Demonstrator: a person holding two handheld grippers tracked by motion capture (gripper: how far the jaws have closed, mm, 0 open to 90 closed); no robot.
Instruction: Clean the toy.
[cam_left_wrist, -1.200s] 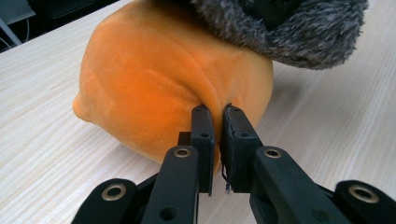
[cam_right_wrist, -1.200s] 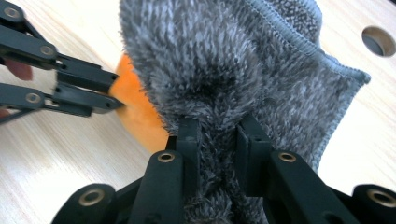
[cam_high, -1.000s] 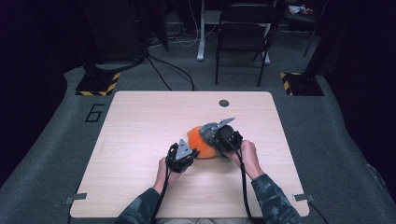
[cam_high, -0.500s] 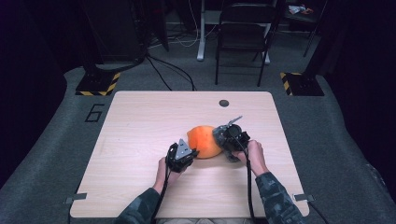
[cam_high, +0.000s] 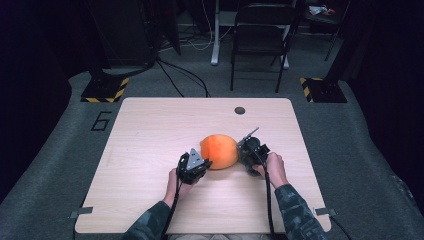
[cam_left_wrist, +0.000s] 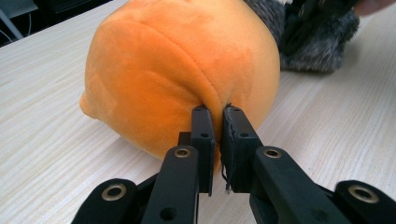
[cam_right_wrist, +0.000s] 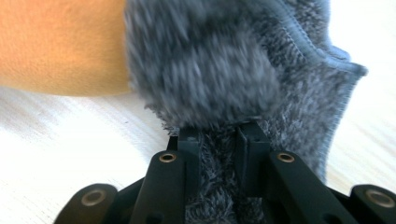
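Resting on the table (cam_high: 150, 150) just right of centre, the orange plush (cam_high: 218, 151) is pinched at its 7 o'clock edge by the left gripper (cam_high: 201, 161). Grey fur (cam_right_wrist: 233, 84) at its 3 o'clock side is clamped by the right gripper (cam_high: 242, 148).

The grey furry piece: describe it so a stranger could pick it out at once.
On the wooden table, near the middle, lies an orange plush ball. Against its right side sits the grey furry piece, pinched by the right gripper. Its shaggy grey pile and stitched edge set it apart from the smooth orange plush.
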